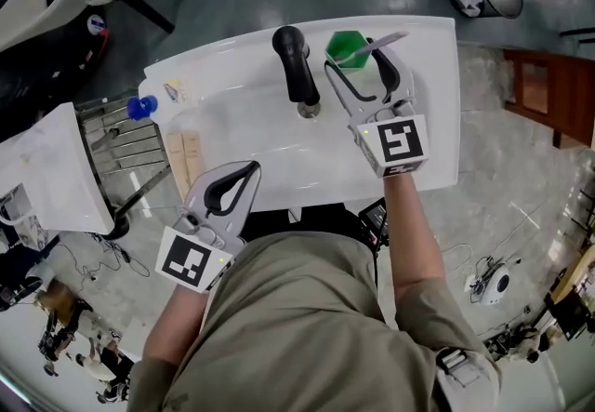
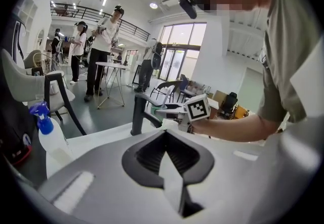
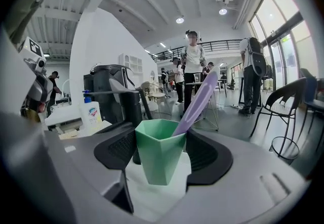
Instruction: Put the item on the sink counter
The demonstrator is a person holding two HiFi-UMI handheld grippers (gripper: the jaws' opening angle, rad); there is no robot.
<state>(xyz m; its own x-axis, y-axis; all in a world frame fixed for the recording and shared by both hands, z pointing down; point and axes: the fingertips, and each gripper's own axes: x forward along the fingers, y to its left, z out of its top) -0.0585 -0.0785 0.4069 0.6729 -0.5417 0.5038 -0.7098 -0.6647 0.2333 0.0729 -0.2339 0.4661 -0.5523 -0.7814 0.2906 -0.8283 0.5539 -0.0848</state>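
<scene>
Cup (image 3: 160, 152), green and faceted, stands upright between the jaws of the right gripper (image 1: 356, 64), with both black pads pressed against its sides near the rim, so the grip reads as closed on it. A lilac toothbrush (image 3: 198, 100) stands in the cup, its handle leaning up and out over the rim on the right; nothing else shows inside. From the head view the cup hangs over the back right of the white sink counter (image 1: 437, 122), just beside the black faucet (image 1: 296, 66) and to the right of it. The cup lies straight ahead at the tips of the fingers, its long axis vertical, and white counter shows directly under its base. Whether the base already touches that surface I cannot tell from either view. My reading is that the coming move turns on this: the cup goes straight down and is then let go, and the tall leaning brush makes it a little top-heavy, so the pads should part evenly. The left gripper (image 1: 249, 170) is well apart from all this, held at the near edge of the basin (image 1: 270, 145), its jaws brought together at the tips with nothing between them; the right arm is plainly the nearer one. A soap bottle with a blue cap (image 1: 141, 107) stands at the far left corner of the counter, clear of the cup's spot.
</scene>
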